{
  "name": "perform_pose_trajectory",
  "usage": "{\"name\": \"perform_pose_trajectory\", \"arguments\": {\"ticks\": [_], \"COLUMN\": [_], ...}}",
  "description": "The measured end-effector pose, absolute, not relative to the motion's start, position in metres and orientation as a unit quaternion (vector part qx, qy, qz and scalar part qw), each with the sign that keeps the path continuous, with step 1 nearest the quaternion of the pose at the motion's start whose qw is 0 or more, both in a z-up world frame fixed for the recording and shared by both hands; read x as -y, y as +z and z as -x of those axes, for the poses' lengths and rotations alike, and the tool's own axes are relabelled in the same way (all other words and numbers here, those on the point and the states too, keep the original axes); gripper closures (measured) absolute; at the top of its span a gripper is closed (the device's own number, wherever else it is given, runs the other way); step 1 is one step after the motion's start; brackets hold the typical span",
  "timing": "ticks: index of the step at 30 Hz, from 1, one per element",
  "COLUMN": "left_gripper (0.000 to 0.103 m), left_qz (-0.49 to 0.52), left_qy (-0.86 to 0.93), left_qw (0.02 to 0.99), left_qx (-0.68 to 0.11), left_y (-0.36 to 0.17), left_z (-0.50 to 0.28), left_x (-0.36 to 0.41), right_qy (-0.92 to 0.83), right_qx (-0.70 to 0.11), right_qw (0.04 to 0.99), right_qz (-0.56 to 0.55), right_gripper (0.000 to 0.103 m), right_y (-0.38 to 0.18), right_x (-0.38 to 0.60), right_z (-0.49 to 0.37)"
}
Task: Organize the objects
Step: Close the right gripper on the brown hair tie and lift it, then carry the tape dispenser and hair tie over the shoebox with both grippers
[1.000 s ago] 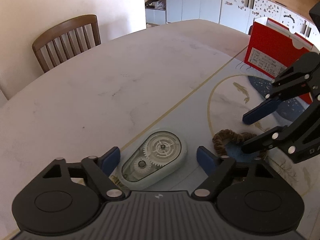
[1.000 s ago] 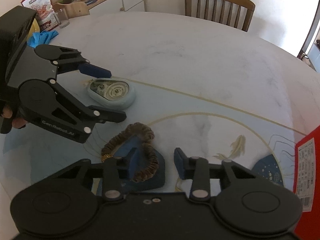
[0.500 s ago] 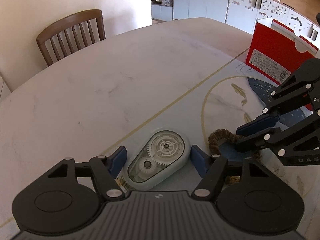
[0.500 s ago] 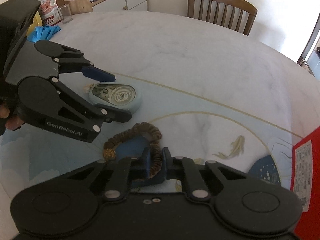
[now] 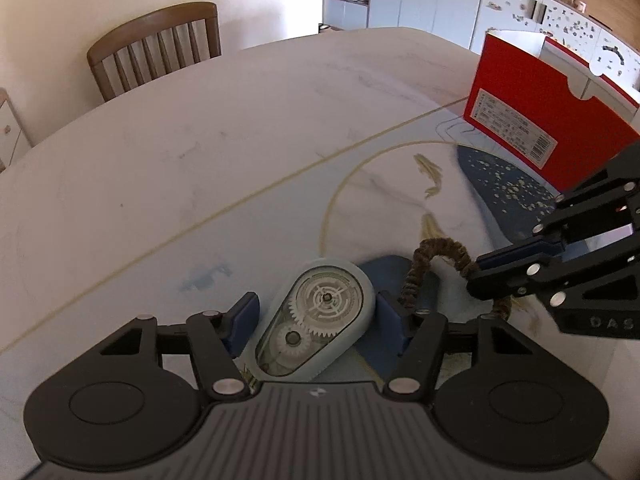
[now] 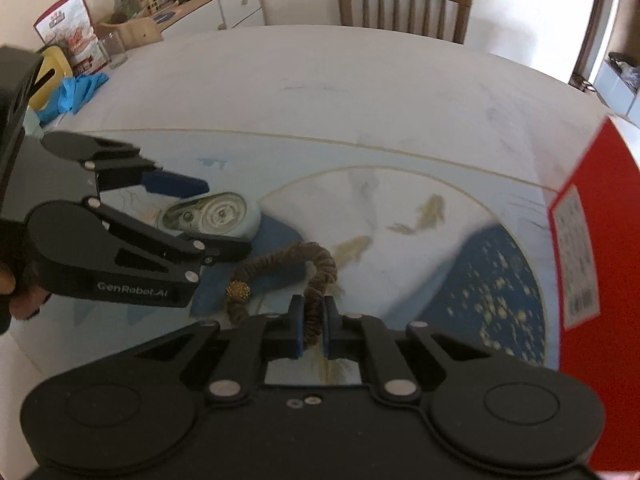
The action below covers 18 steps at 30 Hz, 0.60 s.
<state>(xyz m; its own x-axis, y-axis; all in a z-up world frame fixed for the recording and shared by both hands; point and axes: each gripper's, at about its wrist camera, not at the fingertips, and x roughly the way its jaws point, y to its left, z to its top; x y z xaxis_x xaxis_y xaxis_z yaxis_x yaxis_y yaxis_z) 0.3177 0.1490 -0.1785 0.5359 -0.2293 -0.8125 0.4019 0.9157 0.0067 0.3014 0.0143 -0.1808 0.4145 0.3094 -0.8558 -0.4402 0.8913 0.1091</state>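
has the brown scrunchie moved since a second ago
Yes. The right gripper is shut on the brown scrunchie, which now lies beside the painted fish, nearer the red box.

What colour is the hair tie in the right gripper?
Brown, with a gold glittery bead: the hair tie shows best in the right wrist view.

- My left wrist camera sits just behind the left gripper [image 5: 316,312], angled steeply down at the table [image 5: 200,152], close to the tape dispenser [image 5: 316,320]; the red box [image 5: 540,128] lies beyond it on the right.
- My right wrist camera sits just behind the right gripper [image 6: 311,328], likewise angled steeply down, with the dispenser [image 6: 216,216] to its left.
- Both views share the dispenser, the brown scrunchie [image 5: 440,252], the box and a wooden chair [image 5: 156,48].
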Motion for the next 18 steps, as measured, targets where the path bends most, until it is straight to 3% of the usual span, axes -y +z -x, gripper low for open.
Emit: {"name": "perform_pose_trajectory", "arguments": {"ticks": [4, 8, 18], "left_gripper": [0.040, 0.047, 0.049], "left_qz": [-0.094, -0.079, -0.036], "left_qy": [-0.169, -0.157, -0.124], "left_qw": [0.870, 0.869, 0.872], "left_qx": [-0.453, -0.463, -0.471], "left_y": [-0.177, -0.173, -0.162], "left_z": [-0.306, -0.295, -0.260], "left_x": [-0.139, -0.129, -0.104], "right_qy": [0.220, 0.220, 0.224], "right_qx": [-0.489, -0.479, -0.461], "right_qw": [0.843, 0.849, 0.858], "right_qz": [0.042, 0.016, -0.021], "right_gripper": [0.096, 0.096, 0.096], "right_y": [-0.175, -0.163, -0.138], "right_x": [0.003, 0.027, 0.074], "right_z": [-0.289, -0.272, -0.242]}}
